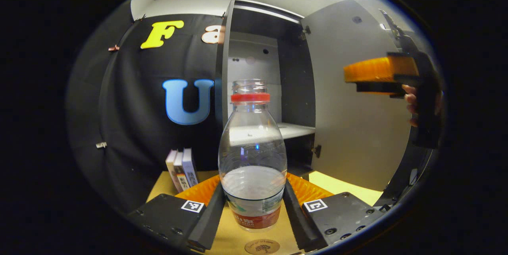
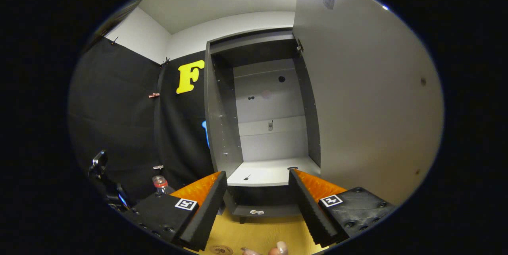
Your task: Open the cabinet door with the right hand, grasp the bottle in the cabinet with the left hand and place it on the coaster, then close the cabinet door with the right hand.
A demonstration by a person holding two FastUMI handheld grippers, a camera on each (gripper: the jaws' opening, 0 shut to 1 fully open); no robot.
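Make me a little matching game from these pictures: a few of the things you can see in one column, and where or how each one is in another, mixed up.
Things:
1. bottle
2. cabinet door
3. books
4. coaster

Places or states:
a. swung wide open
b. standing on the table against the black cloth
c. lying on the table just below the bottle
d. gripped between the fingers of the left claw

Pairs: 1-d, 2-a, 3-b, 4-c
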